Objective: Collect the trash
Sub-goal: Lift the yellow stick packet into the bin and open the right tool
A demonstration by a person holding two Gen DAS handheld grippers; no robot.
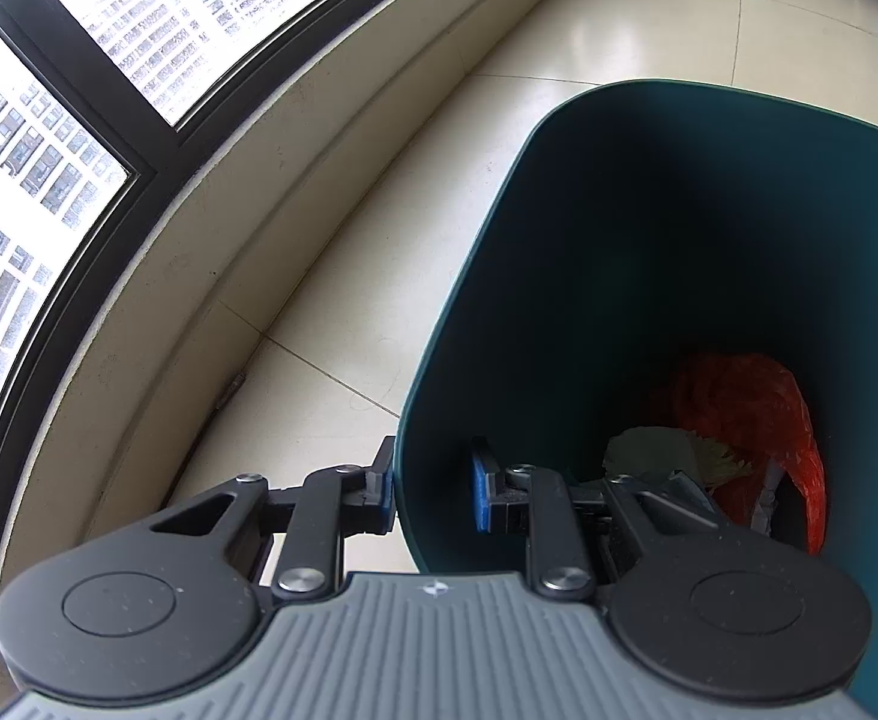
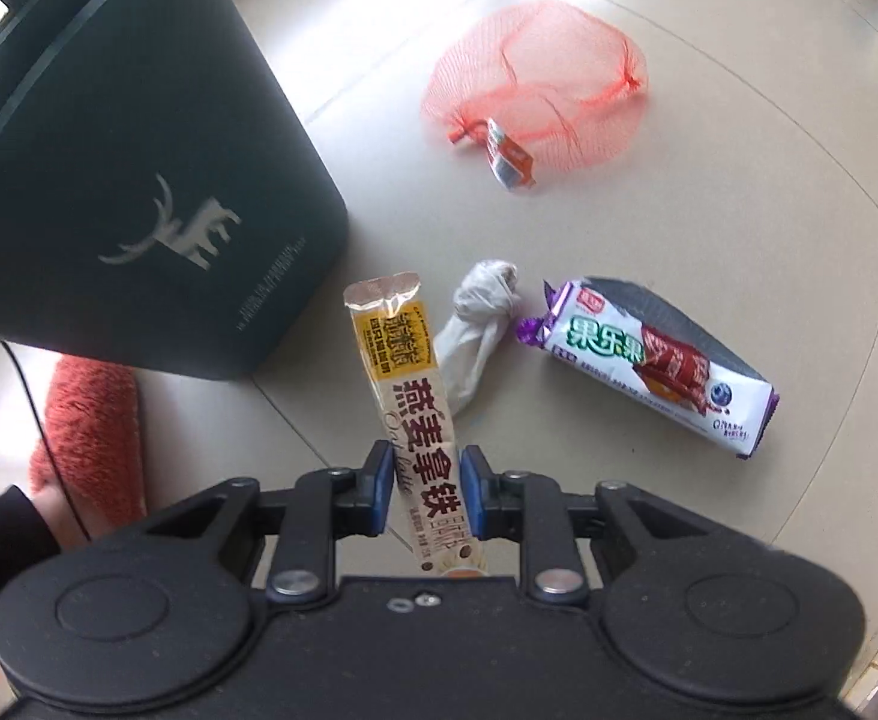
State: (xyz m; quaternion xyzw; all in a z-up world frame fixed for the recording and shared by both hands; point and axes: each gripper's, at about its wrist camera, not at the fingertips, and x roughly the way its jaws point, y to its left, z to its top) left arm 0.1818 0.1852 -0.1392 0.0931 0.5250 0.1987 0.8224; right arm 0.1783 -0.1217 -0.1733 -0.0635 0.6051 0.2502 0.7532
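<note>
Fingers (image 2: 378, 483) of right gripper (image 2: 425, 489) clamped on one latte sachet (image 2: 417, 414), held clear of the floor (image 2: 739, 228), torn end pointing away from the camera, just beside the bin's outer wall. Fingers (image 1: 482, 489) of left gripper (image 1: 432, 489) pinched on the near rim of the bin (image 1: 499, 276), one outside the wall, one inside, bin looking tipped toward the right-hand side. Inside the bin, counted: one orange plastic bag (image 1: 757, 408), one pale crumpled wad (image 1: 649, 450) with a yellowish shredded bit beside it; anything deeper hidden in shadow. Judged partly done: some trash binned, sachet lifted but not yet dropped in. Left on the floor, counted: one twisted grey tissue (image 2: 481, 324), one purple-and-white biscuit wrapper (image 2: 649, 366), one red mesh net (image 2: 535, 84) with one small orange-and-white label (image 2: 508, 156) at its knot. Three loose pieces remaining after the sachet. Also in view, not trash: one red fuzzy slipper (image 2: 90, 432) near the bin's base.
</note>
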